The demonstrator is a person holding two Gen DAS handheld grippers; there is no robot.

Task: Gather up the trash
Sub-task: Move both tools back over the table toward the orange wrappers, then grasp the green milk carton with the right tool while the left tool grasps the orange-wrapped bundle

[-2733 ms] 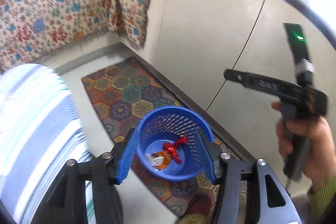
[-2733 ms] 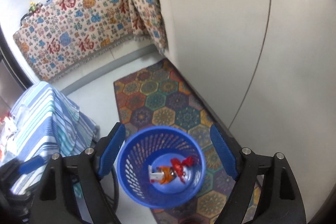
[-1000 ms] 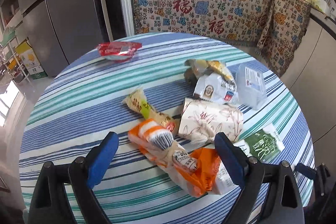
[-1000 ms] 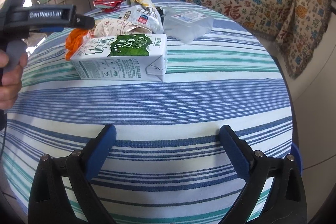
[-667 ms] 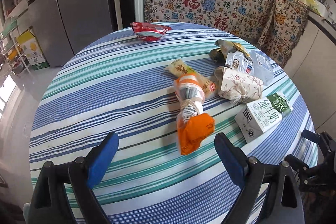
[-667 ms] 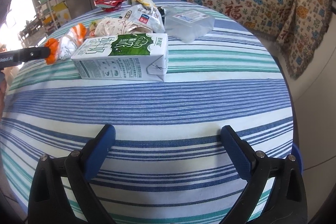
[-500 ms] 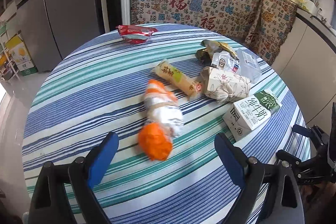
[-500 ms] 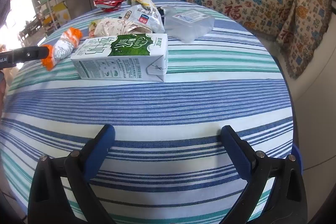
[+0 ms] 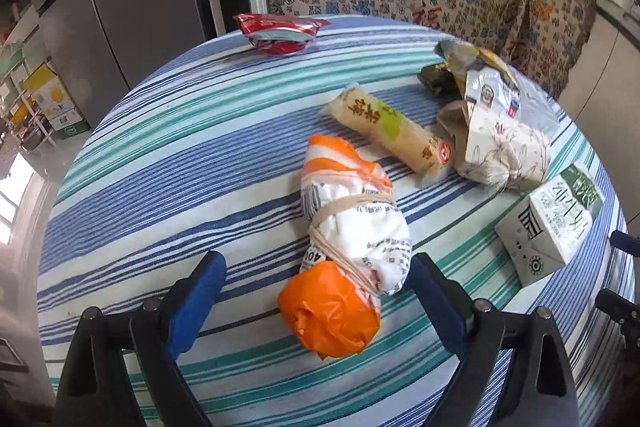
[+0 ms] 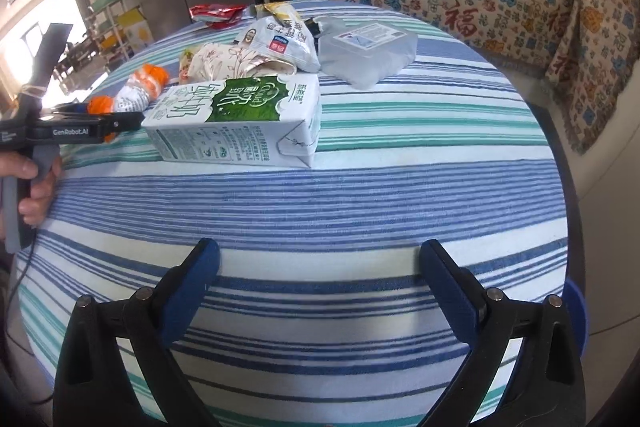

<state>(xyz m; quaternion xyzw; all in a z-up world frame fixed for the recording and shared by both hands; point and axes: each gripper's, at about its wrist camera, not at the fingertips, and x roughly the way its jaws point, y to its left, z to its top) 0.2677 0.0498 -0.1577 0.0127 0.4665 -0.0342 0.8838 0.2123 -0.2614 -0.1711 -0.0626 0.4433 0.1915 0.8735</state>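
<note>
orange-and-white bundle (image 9: 344,251), rubber-banded, sits between the wide-open, empty left gripper (image 9: 316,291); right gripper (image 10: 318,281) gapes empty too; "genrobot.ai" shows on the left tool

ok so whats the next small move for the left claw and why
Probably ease the left claw forward and shut on the orange bundle: the claw is open, and the bundle's near end already lies between its fingers on the striped tablecloth.

The left claw (image 9: 316,291) has closed in on the orange-and-white bundle (image 9: 348,239), which now fills the lower centre of its view, its orange end between the open fingers.
</note>
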